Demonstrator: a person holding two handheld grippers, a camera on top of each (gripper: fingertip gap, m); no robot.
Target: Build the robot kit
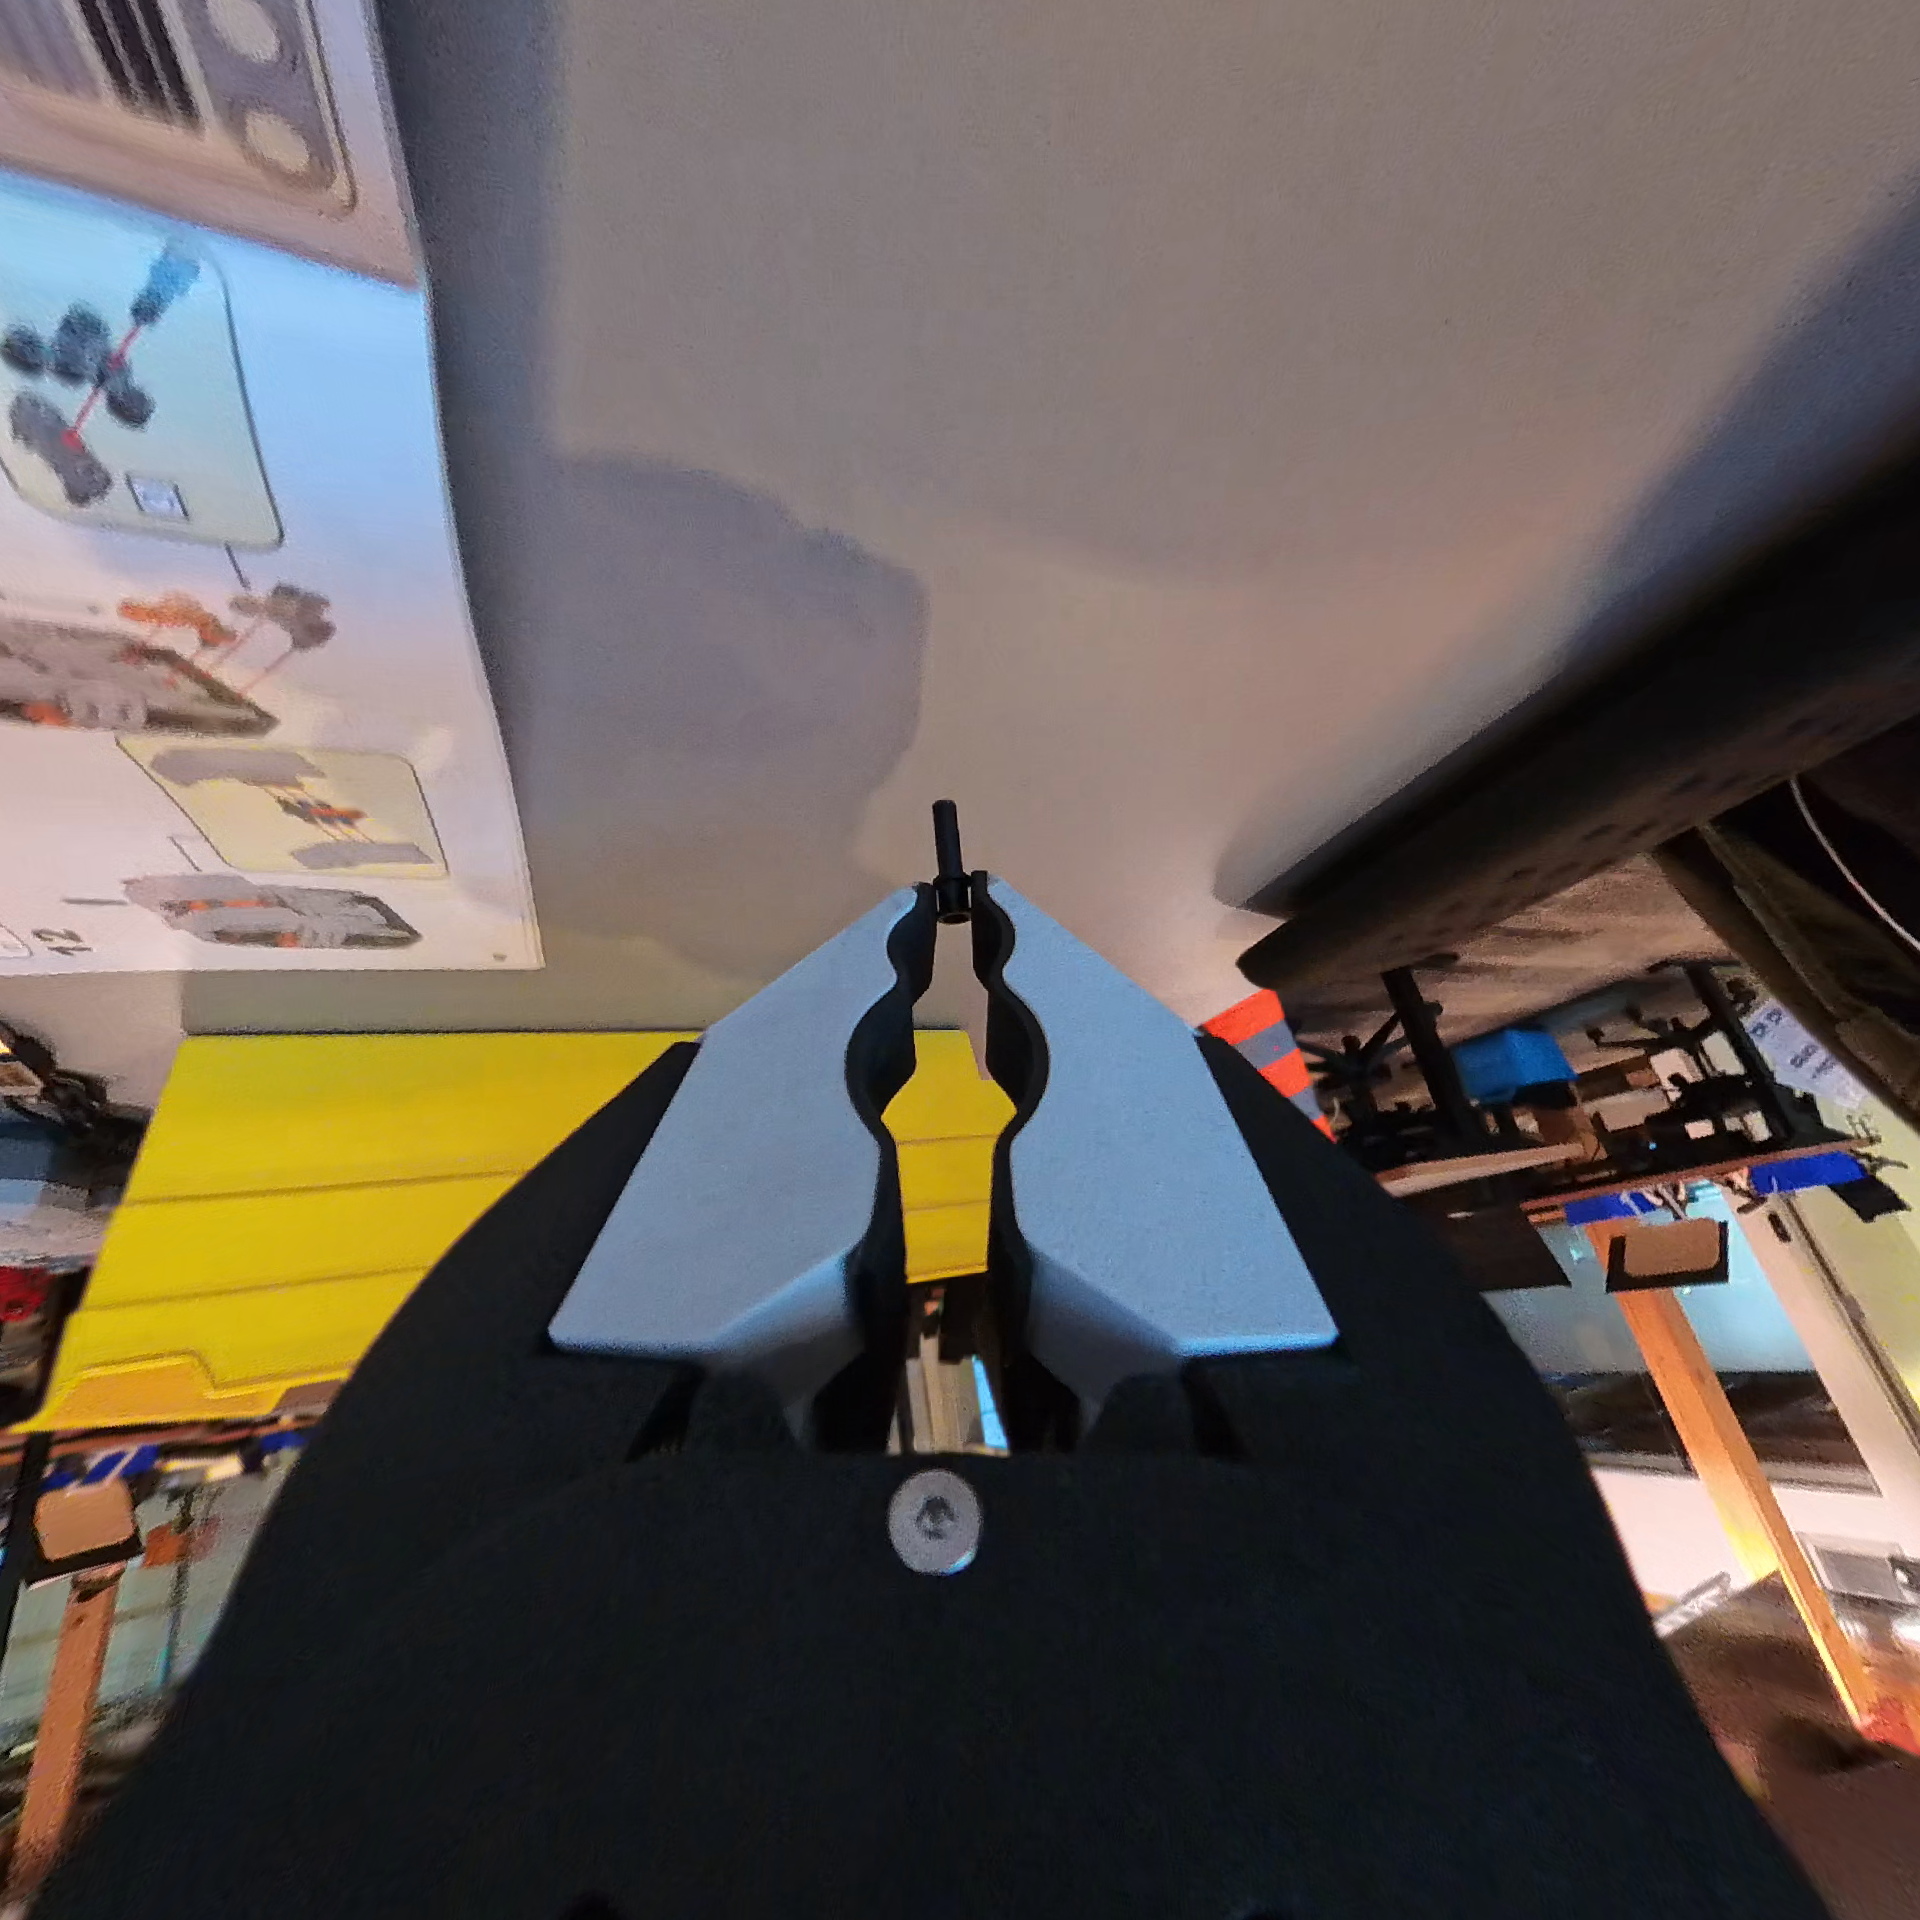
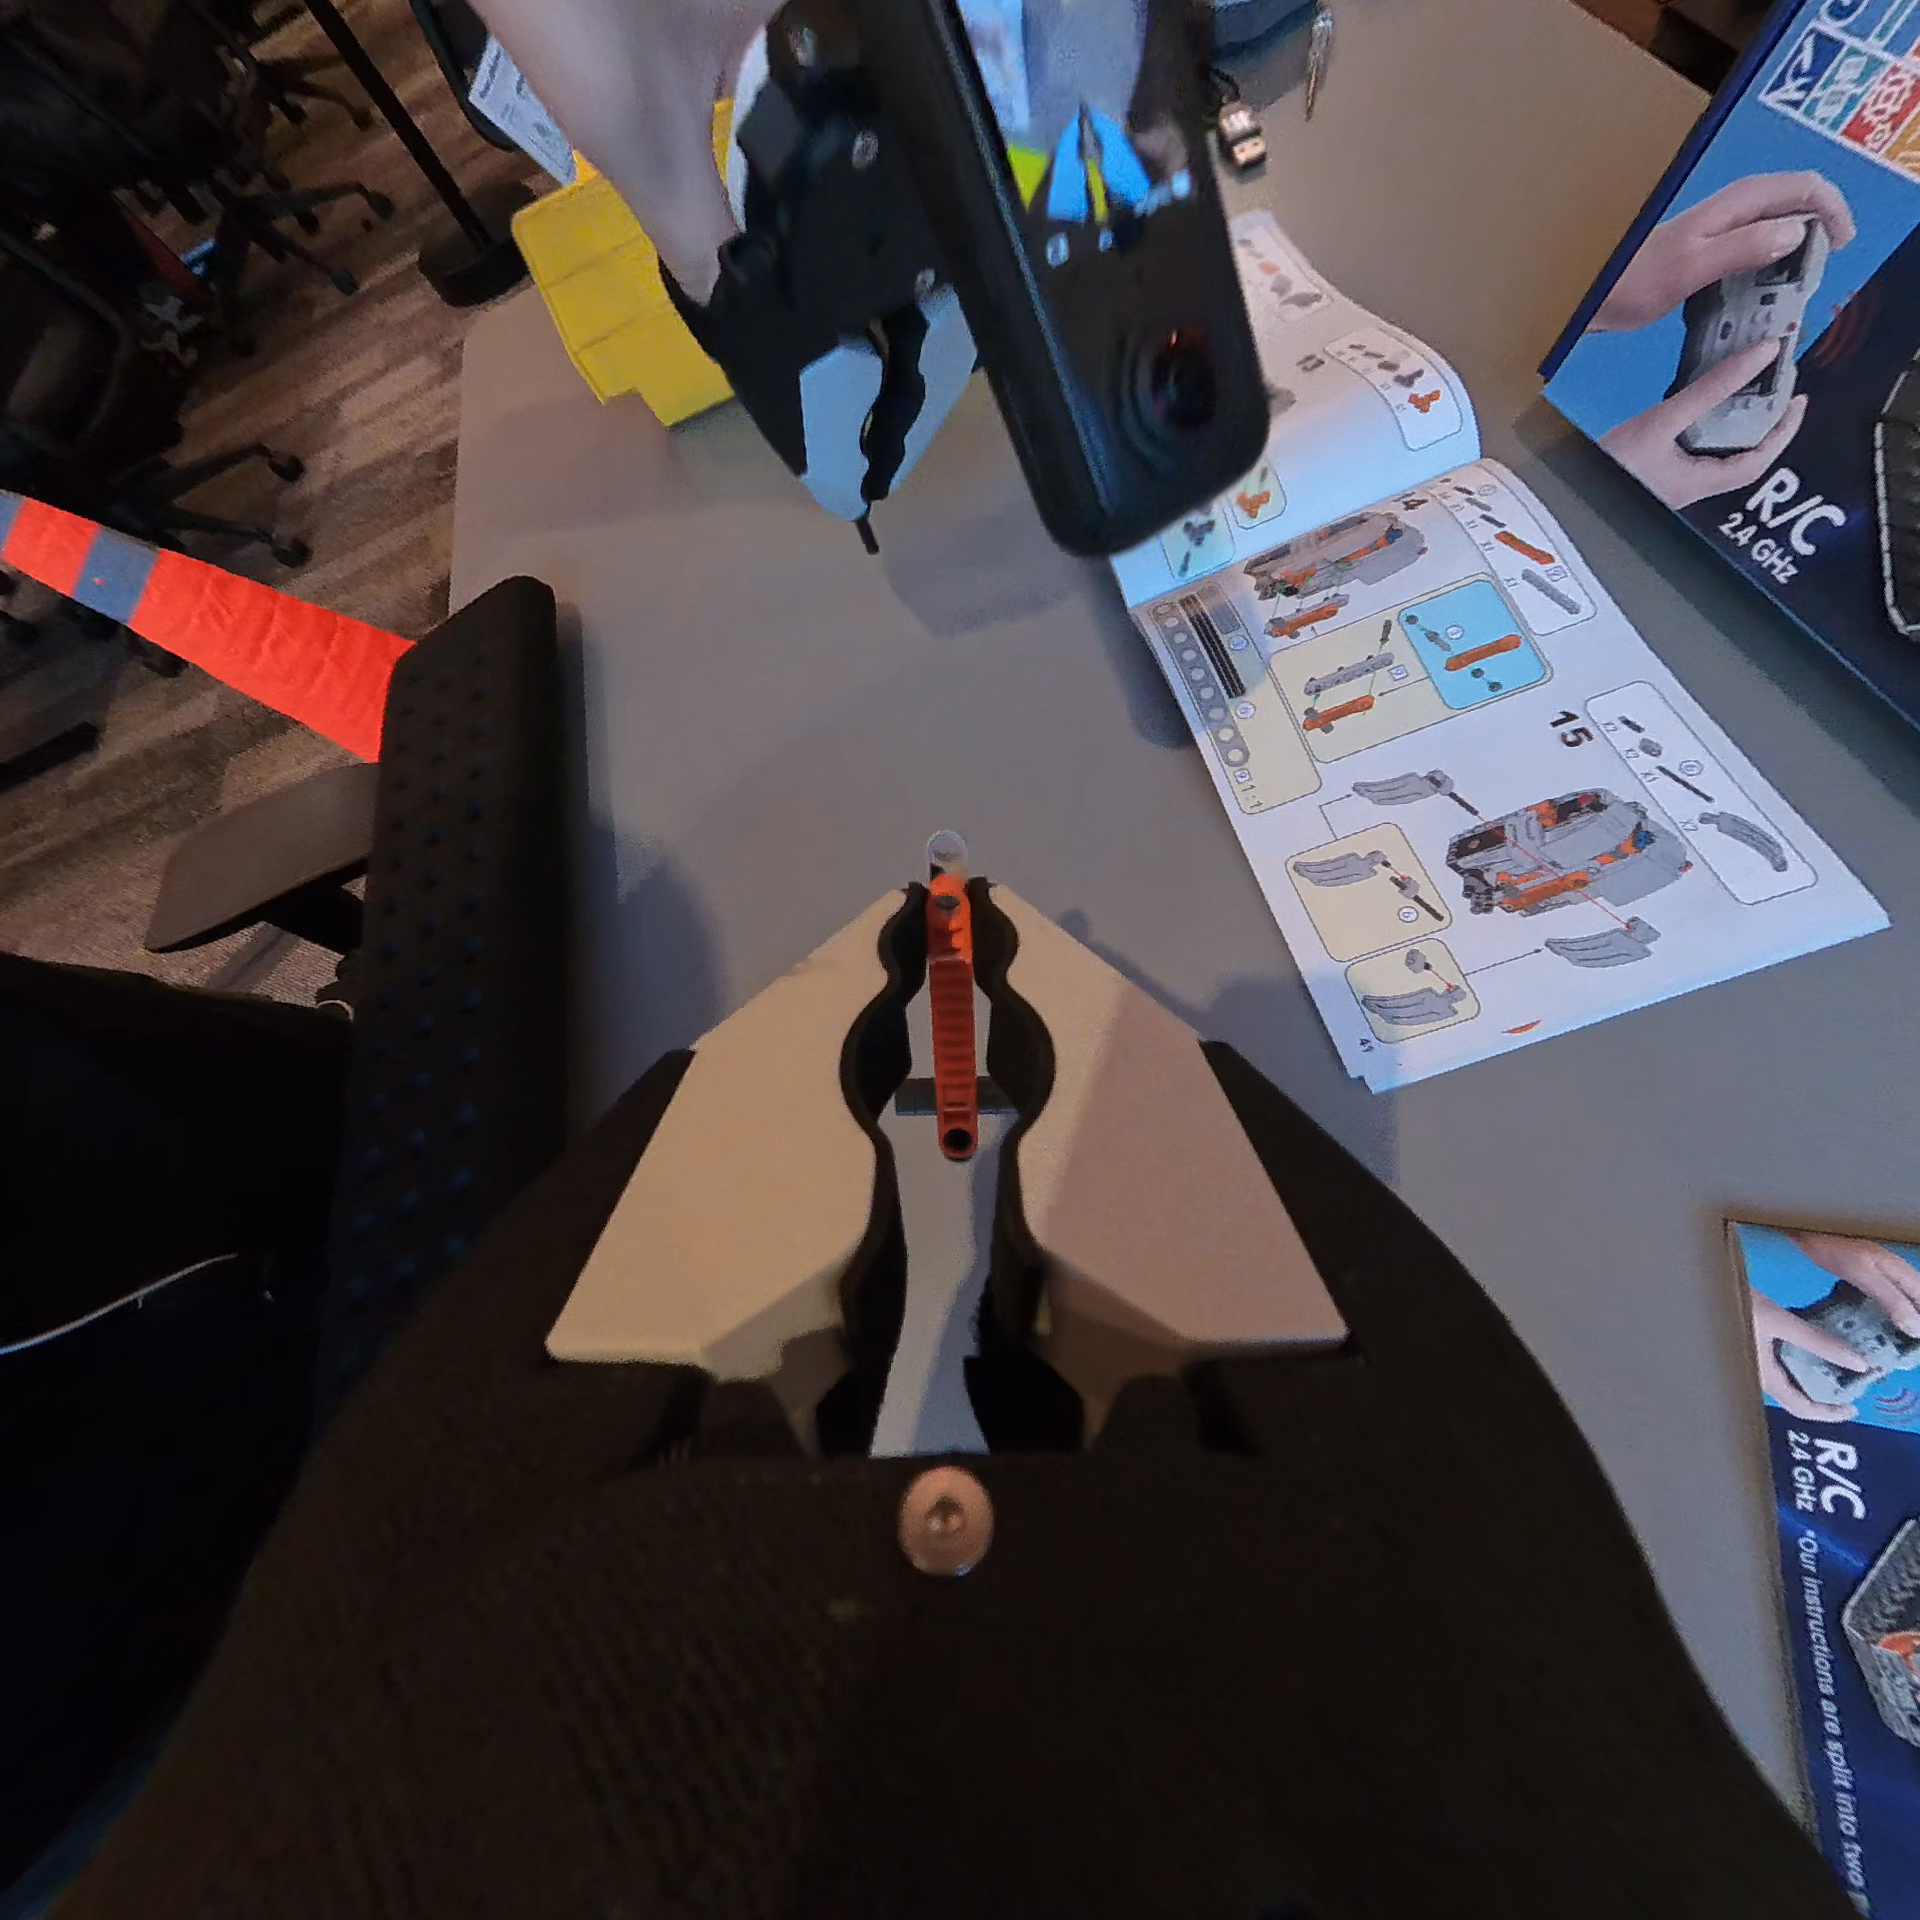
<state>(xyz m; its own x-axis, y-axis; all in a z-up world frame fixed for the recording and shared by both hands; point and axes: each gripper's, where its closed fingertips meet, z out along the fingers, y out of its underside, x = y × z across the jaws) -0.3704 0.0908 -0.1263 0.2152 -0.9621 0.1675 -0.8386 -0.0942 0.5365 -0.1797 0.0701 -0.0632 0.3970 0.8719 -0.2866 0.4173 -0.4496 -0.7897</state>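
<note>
My left gripper is shut on a small black pin that sticks out past its tips, above the grey table. It also shows in the right wrist view, held by a hand, with the black pin pointing down at the table. My right gripper is shut on an orange beam that runs back between the fingers, with a small grey pin at its front end. The two grippers are apart, the left one farther off over the table.
An open instruction booklet lies to the right on the table; it also shows in the left wrist view. A yellow bin stands at the far edge. A blue box and leaflet lie right. A black chair stands left. Some 20 cm of space lies between my two pairs of fingers.
</note>
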